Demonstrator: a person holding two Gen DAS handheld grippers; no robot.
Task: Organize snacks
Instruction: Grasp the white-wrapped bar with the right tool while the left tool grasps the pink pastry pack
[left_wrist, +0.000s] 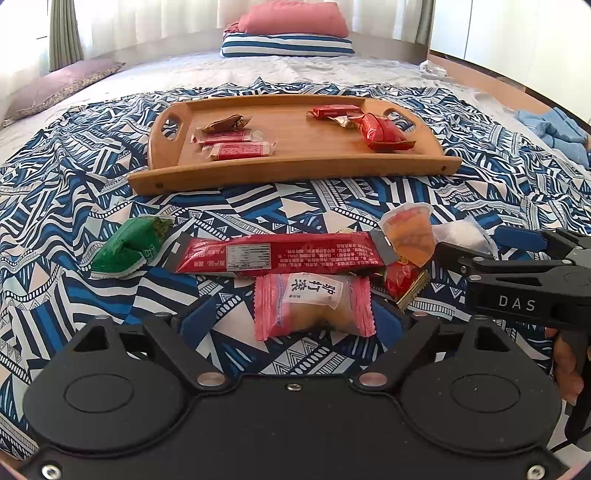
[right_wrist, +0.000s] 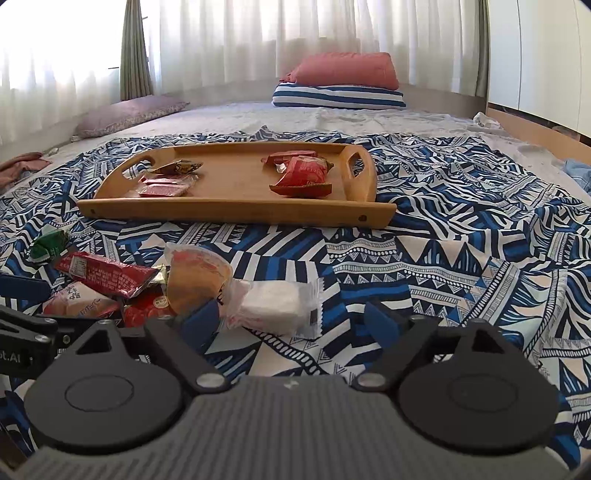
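On the blue patterned bedspread lies a heap of loose snacks. My left gripper (left_wrist: 293, 317) is open, low over the cloth, with a pink packet (left_wrist: 314, 306) between its blue pads; the left pad stands clear of it. Behind it lie a long red packet (left_wrist: 280, 254), a green packet (left_wrist: 129, 247), an orange jelly cup (left_wrist: 410, 236) and a small red packet (left_wrist: 402, 280). My right gripper (right_wrist: 291, 319) is open too, with a white clear-wrapped packet (right_wrist: 273, 306) between its pads, close to the left one. The wooden tray (left_wrist: 295, 170) beyond holds red packets in two groups.
The tray (right_wrist: 236, 212) lies crosswise in the middle of the bed, handles at both ends. Striped and pink pillows (right_wrist: 340, 88) are stacked at the head. A purple pillow (right_wrist: 129, 114) lies at the left. Blue clothing (left_wrist: 554, 129) sits at the right edge.
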